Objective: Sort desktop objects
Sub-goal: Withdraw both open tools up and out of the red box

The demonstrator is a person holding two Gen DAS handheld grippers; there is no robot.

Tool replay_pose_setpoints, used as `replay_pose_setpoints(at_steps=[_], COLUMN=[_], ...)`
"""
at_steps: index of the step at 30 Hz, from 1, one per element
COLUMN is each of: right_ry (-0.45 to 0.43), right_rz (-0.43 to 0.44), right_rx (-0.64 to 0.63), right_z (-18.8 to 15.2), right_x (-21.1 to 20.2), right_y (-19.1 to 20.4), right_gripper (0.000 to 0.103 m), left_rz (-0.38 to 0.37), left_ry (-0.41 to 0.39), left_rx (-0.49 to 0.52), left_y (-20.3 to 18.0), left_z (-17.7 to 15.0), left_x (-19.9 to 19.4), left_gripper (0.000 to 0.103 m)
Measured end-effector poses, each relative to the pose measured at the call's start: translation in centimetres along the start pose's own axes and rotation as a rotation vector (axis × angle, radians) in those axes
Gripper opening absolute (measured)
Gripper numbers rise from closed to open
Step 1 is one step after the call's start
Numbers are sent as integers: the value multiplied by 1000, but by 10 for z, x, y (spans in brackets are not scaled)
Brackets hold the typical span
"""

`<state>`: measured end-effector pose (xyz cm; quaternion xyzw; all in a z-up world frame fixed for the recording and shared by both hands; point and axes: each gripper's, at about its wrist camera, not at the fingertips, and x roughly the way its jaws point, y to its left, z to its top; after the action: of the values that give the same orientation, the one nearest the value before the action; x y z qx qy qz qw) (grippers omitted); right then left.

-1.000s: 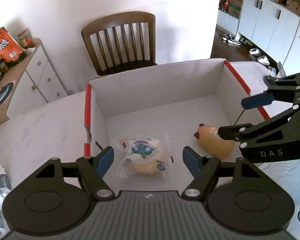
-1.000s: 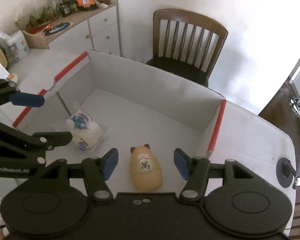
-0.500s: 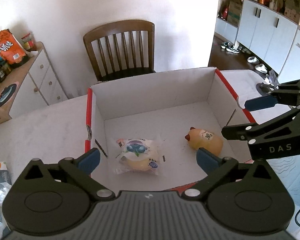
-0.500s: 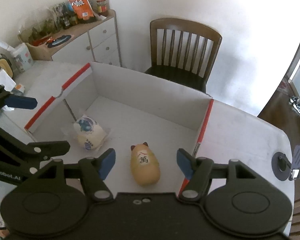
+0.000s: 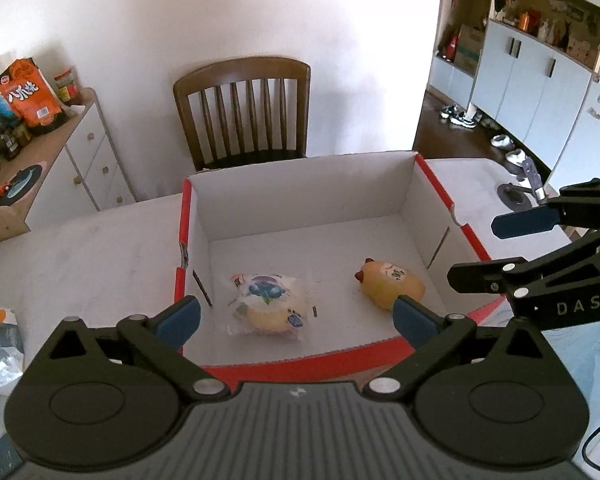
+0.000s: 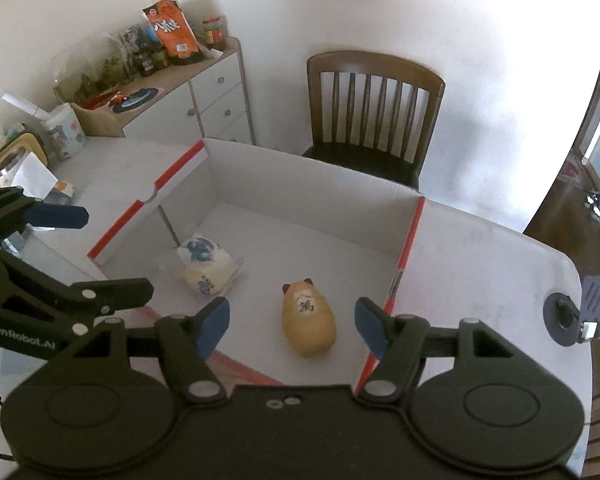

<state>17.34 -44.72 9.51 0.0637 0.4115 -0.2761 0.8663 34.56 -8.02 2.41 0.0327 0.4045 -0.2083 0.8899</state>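
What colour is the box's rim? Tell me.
Red, on the white cardboard box; clearest in the left wrist view.

A plain white wall (image 5: 220, 20) stands ahead of the fingers, with a dark brown slatted wooden chair (image 5: 242, 110) pushed against the far edge of the pale marbled counter (image 5: 92, 248). Left of the fingers sits a white drawer cabinet with a light wood top (image 6: 204, 92) — crowded with jars and an orange snack bag (image 5: 26, 96). Right of the fingers, dark wood floor (image 5: 452, 136) runs to tall pale blue-grey cupboards (image 5: 540, 88) — shoes lie at their foot.

Bright daylight overexposes the wall (image 5: 220, 12); fisheye edges bend, with soft shadows.
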Motion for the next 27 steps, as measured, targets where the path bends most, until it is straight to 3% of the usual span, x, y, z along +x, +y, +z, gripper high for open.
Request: replay_pose_setpoints(at_steps=[27], right_ry=[-28], right_rz=[-58], right_rx=[41], right_z=[-50], right_x=[-72], right_y=[58], right_gripper=[69], left_rz=[-126], left_ry=[-74], left_rx=[-5], left_y=[1], left_z=[-51], left_x=[-75], left_gripper=[103])
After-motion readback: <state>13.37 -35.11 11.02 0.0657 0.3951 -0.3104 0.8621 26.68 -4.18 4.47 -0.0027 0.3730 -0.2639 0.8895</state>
